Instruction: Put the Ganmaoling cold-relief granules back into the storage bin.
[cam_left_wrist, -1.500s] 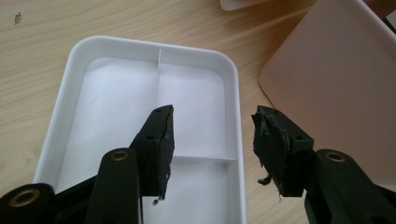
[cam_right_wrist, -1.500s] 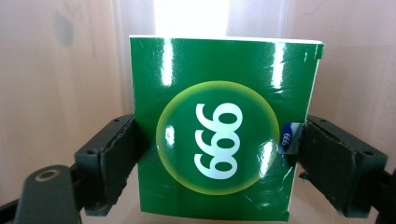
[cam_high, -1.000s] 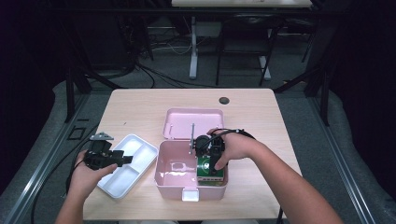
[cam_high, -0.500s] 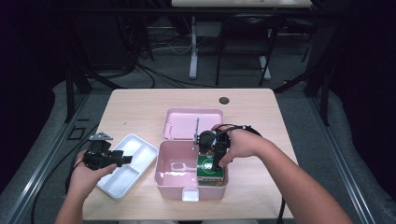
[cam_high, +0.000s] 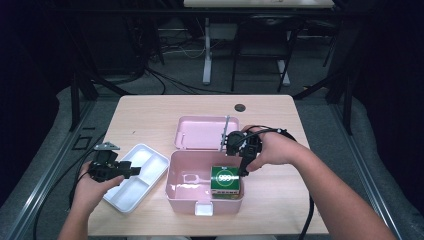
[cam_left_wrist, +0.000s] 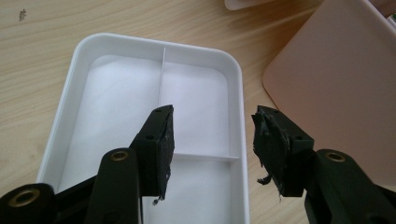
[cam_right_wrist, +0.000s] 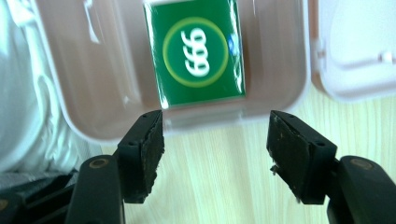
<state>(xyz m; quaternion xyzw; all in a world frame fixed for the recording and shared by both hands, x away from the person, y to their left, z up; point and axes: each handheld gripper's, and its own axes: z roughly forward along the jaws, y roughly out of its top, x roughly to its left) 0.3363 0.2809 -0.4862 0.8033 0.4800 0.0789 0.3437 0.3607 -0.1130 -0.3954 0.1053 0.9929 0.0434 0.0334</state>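
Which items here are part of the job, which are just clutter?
In the job:
- green box, lying inside the pink case
- pink case, lid open
- white divided tray under the left hand-held gripper
- right hand-held gripper, jaws empty, just been closing

Lying about:
- dark round grommet in the table
- cables on the floor

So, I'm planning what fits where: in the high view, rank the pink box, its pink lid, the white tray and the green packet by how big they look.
1. pink box
2. white tray and pink lid: look alike, no clear order
3. green packet, clearly smallest
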